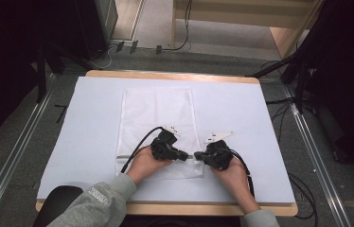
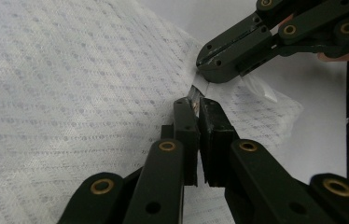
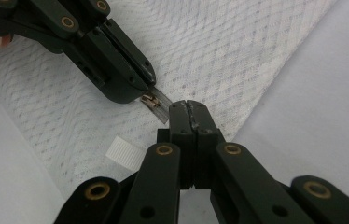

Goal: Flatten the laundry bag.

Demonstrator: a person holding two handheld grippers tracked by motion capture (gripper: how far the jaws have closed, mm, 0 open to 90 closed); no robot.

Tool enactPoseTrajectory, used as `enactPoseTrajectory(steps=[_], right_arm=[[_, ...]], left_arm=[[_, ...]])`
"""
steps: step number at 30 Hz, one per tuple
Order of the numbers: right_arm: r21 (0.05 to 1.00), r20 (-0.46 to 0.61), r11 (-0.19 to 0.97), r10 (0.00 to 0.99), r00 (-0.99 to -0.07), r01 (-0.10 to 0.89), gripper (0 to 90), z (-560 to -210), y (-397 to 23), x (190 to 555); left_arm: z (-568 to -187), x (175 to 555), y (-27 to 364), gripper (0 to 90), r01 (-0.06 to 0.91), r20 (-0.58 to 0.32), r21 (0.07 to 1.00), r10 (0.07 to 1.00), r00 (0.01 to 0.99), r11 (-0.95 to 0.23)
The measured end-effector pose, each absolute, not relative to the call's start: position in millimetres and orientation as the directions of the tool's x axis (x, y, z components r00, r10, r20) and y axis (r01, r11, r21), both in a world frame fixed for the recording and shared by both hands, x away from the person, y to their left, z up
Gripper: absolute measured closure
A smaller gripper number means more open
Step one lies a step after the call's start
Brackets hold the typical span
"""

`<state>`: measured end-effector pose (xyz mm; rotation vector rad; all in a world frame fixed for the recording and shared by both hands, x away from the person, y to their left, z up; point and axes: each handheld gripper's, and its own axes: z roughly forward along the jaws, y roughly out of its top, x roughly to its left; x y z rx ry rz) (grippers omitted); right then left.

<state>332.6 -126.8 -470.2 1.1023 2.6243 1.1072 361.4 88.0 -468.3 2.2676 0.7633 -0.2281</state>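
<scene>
Left gripper view shows your left gripper point(image 2: 195, 103) clamped on the zipper pull point(image 2: 194, 93); your right gripper point(image 3: 191, 108) pinches the mesh bag point(image 3: 219, 51) at its edge, bare table point(image 3: 322, 102) beside it.

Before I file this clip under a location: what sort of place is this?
Probably a lab or recording studio, not a home: a white-covered wooden table on grey carpet, black stands beside it, loose cables across the floor, and a white mesh zip bag laid out alone.

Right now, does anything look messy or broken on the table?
Nothing stands out. The white mesh bag lies flat and straight on the table. Both grippers, left gripper and right gripper, meet at its zipper, jaws shut there.
</scene>
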Motion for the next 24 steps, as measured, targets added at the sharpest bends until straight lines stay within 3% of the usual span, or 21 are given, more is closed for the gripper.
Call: enactPoseTrajectory(steps=[5, 9, 24], right_arm=[[0.653, 0.183, 0.479, 0.652, -0.736, 0.587, 90.0, -470.0, -126.9, 332.5], [0.653, 0.184, 0.478, 0.652, -0.735, 0.587, 90.0, -470.0, -126.8, 332.6], [0.668, 0.171, 0.478, 0.647, -0.743, 0.571, 90.0, -471.9, -127.4, 330.0]], left_arm=[[-470.3, 355.6, 85.5, 83.5, 0.578, -0.35, 0.609, 0.47, 0.811, -0.543], [-470.9, 352.7, 85.5, 87.2, 0.575, -0.331, 0.619, 0.486, 0.808, -0.535], [-467.1, 366.6, 89.9, 88.2, 0.631, -0.432, 0.557, 0.46, 0.776, -0.541]])
